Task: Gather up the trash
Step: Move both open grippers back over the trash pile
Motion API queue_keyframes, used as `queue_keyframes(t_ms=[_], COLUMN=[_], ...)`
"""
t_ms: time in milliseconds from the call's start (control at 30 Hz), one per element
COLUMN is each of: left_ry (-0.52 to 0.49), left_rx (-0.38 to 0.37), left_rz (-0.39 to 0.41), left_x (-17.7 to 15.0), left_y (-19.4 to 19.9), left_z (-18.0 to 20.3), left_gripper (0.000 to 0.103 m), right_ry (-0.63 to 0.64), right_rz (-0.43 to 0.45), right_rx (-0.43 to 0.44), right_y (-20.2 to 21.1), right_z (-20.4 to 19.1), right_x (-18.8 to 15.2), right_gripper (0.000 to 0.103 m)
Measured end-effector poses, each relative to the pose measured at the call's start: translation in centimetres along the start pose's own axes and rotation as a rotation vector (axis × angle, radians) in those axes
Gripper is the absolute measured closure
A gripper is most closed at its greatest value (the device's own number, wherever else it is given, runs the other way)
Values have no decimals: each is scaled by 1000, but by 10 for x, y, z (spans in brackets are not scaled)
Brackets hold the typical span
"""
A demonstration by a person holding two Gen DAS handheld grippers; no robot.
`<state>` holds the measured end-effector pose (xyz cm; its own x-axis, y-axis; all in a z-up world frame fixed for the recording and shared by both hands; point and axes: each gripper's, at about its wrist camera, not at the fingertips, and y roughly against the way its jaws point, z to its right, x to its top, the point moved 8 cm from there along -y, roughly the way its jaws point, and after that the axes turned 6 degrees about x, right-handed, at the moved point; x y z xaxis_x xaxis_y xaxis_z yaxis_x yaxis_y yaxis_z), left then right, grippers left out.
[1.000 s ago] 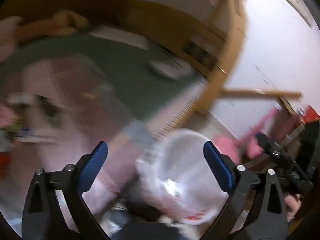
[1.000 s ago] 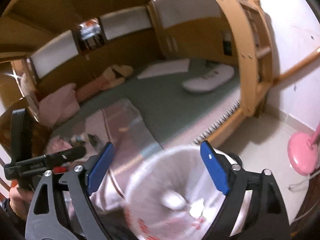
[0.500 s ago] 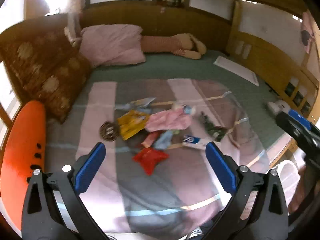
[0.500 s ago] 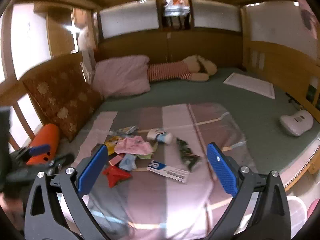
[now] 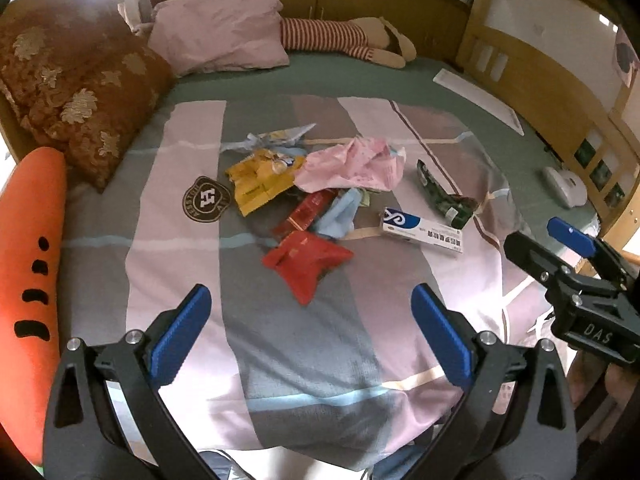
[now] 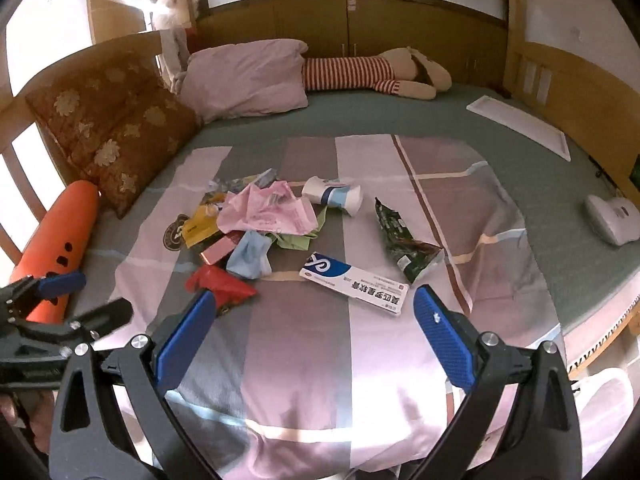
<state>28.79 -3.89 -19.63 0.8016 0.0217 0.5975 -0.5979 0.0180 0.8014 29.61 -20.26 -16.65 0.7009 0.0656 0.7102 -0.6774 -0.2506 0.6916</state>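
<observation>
We hold our left gripper (image 5: 306, 330) angled downward, its two blue-padded fingers (image 5: 182, 334) spread wide with nothing between them. Our right gripper (image 6: 316, 338) sits beside it at a similar downward tilt, its blue pads equally far apart and gripping nothing. Each one shows at the edge of the other's view: the right gripper juts in from the right side of the left camera, the left from the lower left of the right camera. Part of a hand (image 6: 24, 420) shows beneath the left gripper.
</observation>
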Motion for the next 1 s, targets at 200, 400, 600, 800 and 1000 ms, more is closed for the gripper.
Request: queue_keyframes(t_ms=[200,400,600,800,1000], left_ry=[29,20,15,10,-8], left_rx=[-17,-15,-3,2,16], left_rz=[-9,-15,-31,-41,-56], left_x=[1,-1,-4,-5,-7], left_y=[-3,-5,-13,-19,-29], left_z=[0,0,-1,0,2], left_gripper=[3,3,3,3,3], right_ry=[2,-4,2,3,4], right_rz=[1,8,10,9,4], right_rx=[12,14,17,16,-16], right_y=[-1,-2,-2,-2,-9], right_z=[1,2,0,1,12], right_x=[0,0,1,1,3], right_gripper=[6,6,6,6,6])
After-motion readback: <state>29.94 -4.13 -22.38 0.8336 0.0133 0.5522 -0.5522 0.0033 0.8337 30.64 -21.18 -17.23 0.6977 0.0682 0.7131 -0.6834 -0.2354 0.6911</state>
